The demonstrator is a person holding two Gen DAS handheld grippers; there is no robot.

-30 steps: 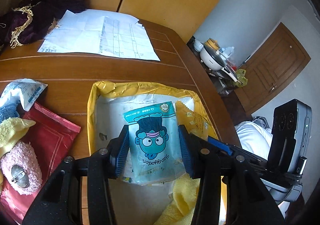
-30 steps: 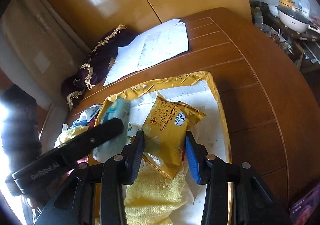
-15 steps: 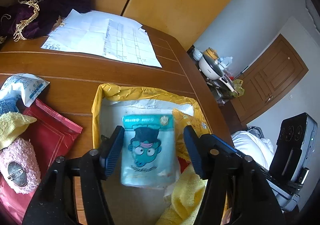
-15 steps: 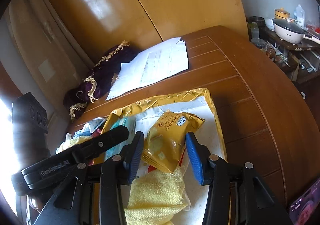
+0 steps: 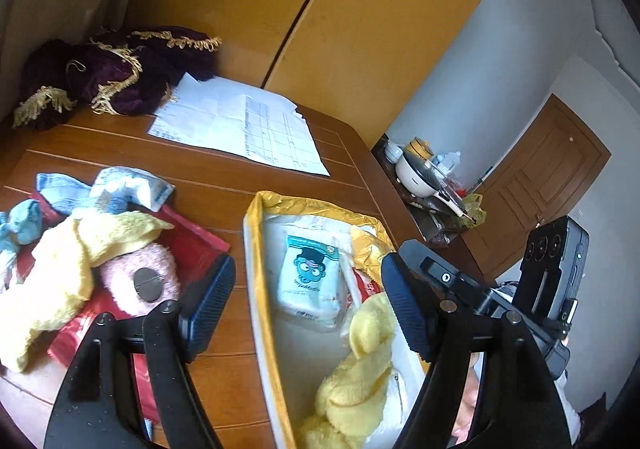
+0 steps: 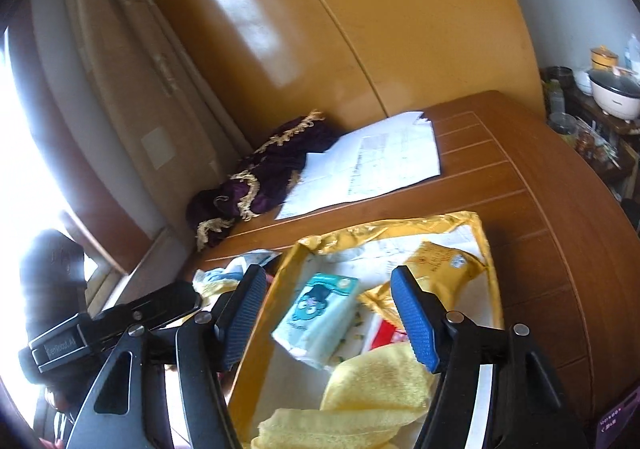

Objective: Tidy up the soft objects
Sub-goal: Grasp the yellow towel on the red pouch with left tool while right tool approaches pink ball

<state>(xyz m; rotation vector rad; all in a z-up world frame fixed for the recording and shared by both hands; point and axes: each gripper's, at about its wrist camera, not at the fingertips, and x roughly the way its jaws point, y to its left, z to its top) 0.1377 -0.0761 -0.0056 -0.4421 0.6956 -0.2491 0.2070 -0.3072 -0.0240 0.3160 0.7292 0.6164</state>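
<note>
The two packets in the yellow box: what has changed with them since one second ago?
Both were let go. The left gripper released the blue tissue packet, the right gripper the yellow cracker packet; both grippers opened and drew back. The packets now lie in the yellow box. The pile beside it stayed.

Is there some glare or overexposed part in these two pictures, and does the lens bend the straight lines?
Right wrist view: the window side is blown out white, and the cabinet door carries a bright reflection. Left wrist view: even light, no burnt areas. Both views: fisheye curving of cabinet edges, dark corners.

yellow towels [image 5: 360, 377]: 2 | tissue packs [image 5: 308, 277]: 1 | yellow bins [image 5: 256, 289]: 1 | paper sheets [image 5: 240, 125]: 1
</note>
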